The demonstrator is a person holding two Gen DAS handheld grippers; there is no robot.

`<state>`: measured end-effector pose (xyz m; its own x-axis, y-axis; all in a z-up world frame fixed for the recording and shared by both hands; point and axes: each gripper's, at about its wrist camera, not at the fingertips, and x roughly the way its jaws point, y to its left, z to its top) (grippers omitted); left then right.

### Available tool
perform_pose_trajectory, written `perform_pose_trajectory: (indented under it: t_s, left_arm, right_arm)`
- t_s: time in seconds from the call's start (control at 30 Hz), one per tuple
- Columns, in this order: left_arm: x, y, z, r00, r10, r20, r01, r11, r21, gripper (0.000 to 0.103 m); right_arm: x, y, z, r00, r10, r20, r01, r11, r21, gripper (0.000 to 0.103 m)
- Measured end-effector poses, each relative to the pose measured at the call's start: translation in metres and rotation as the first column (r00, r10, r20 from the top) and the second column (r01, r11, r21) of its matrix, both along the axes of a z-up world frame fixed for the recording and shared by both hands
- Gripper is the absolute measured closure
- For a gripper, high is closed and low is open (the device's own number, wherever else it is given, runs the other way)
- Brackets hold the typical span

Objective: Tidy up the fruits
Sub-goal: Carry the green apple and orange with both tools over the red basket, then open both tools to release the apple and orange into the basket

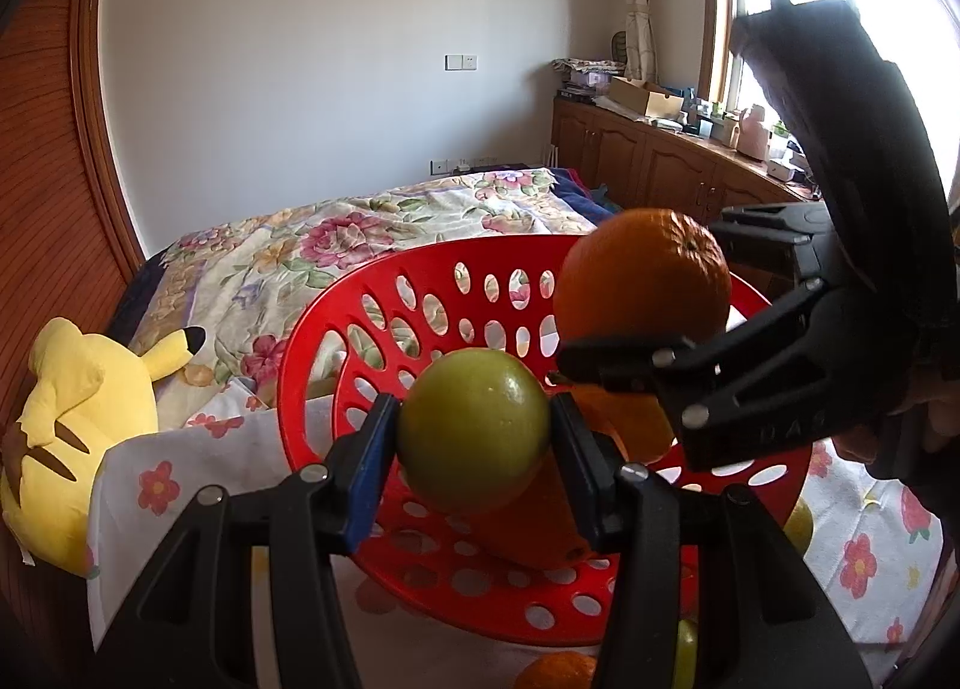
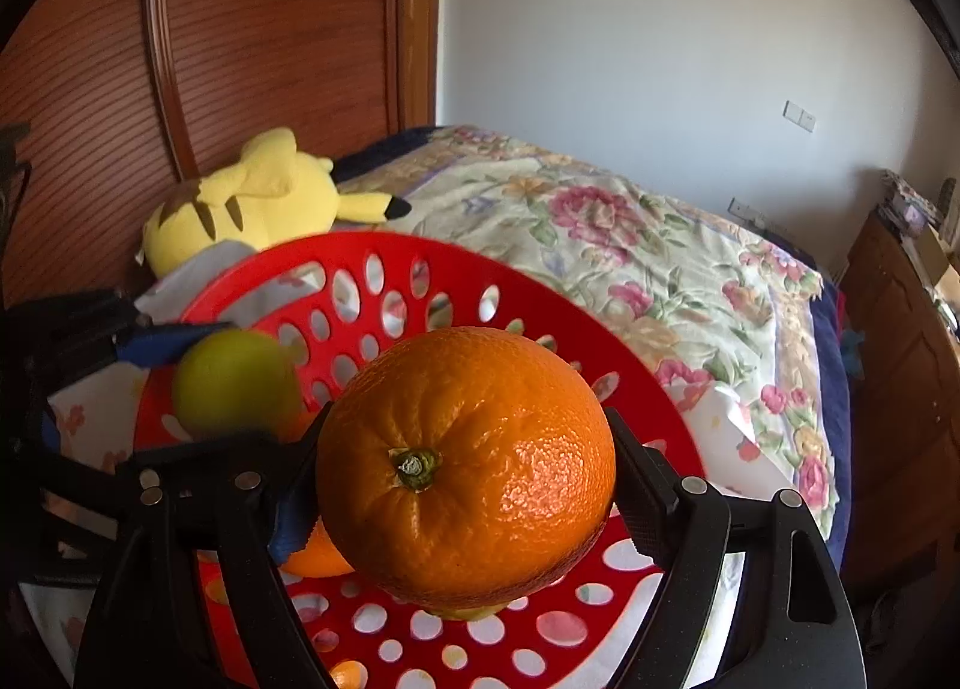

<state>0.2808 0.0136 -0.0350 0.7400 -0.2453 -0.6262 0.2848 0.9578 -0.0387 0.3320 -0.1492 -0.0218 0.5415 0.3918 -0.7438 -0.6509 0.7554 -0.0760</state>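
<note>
My left gripper (image 1: pixel 474 437) is shut on a green round fruit (image 1: pixel 474 431) and holds it above the red perforated basket (image 1: pixel 360 293). My right gripper (image 2: pixel 465 470) is shut on a large orange (image 2: pixel 465 467) over the same basket (image 2: pixel 456 269). In the left wrist view the right gripper (image 1: pixel 642 293) and its orange (image 1: pixel 642 275) are up and to the right. In the right wrist view the green fruit (image 2: pixel 234 383) is to the left. Another orange (image 1: pixel 636 425) lies inside the basket and also shows in the right wrist view (image 2: pixel 321 560).
The basket stands on a white flowered cloth (image 1: pixel 168 485). An orange (image 1: pixel 558 671) and green fruits (image 1: pixel 801 521) lie on the cloth beside the basket. A yellow plush toy (image 1: pixel 72 437) lies at the left. A floral bed (image 1: pixel 360 233) lies behind, cabinets (image 1: pixel 654 161) at the right.
</note>
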Motion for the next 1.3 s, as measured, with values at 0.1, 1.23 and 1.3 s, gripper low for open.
perform_pose_trajectory:
  t_s: [0.1,1.23,1.3]
  left_arm:
    - [0.001,0.001,-0.001,1.0,0.0,0.0,0.0,1.0,0.0,0.053]
    - [-0.021,0.005,0.01,0.999,0.035,0.02,-0.034,0.999,-0.029,0.045]
    - [-0.032,0.004,0.013,0.999,0.033,0.03,-0.032,0.999,-0.031,0.044]
  right_arm:
    - [0.002,0.001,-0.005,1.0,0.003,-0.023,-0.003,1.0,-0.011,0.019]
    - [-0.046,-0.057,0.011,0.993,-0.118,0.02,0.112,0.976,0.184,0.016]
    - [-0.056,-0.061,0.016,0.992,-0.125,0.033,0.117,0.973,0.198,0.016]
